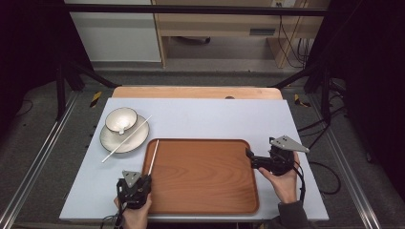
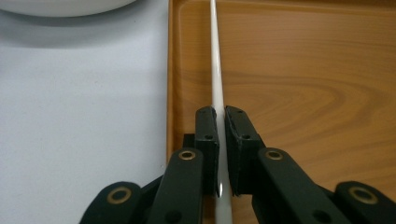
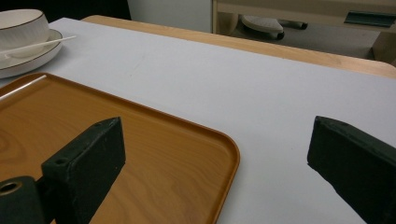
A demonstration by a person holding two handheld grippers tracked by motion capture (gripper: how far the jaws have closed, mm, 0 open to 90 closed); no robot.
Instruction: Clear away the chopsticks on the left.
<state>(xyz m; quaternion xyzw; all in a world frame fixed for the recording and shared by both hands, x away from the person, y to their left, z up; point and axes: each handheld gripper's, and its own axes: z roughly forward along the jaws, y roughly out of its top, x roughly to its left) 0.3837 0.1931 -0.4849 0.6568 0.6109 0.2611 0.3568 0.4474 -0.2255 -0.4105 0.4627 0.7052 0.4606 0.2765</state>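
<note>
— Chopstick work is seen from the high view: one white chopstick is clamped in the left gripper and lies along the left rim of the wooden tray, just inside it. How is the second one placed?

— The second chopstick is laid slantwise across the plate, beyond the tray's far left corner, leaning by the bowl that stands on that plate. The right gripper is held at the tray's right rim, nothing between its jaws.

— And in the left gripper view?

— The clamped chopstick is pinched between the two pads, jaws drawn together on it, and runs away over the tray close beside its left wall. The plate's edge is seen past the tray's corner.

— What could go wrong there?

— The rod is thin and glossy and is held near one end, so it could be swivelled or slid out of the pads if released carelessly; it might then roll on the tray floor or be tipped over the low rim onto the table cover.

— The right gripper view?

— Jaws stand wide apart over the tray's near right corner, and nothing is gripped. The bowl and the resting chopstick are seen beyond the tray's far side. If that chopstick is nudged in a later reach, it could be knocked off the plate.
</note>
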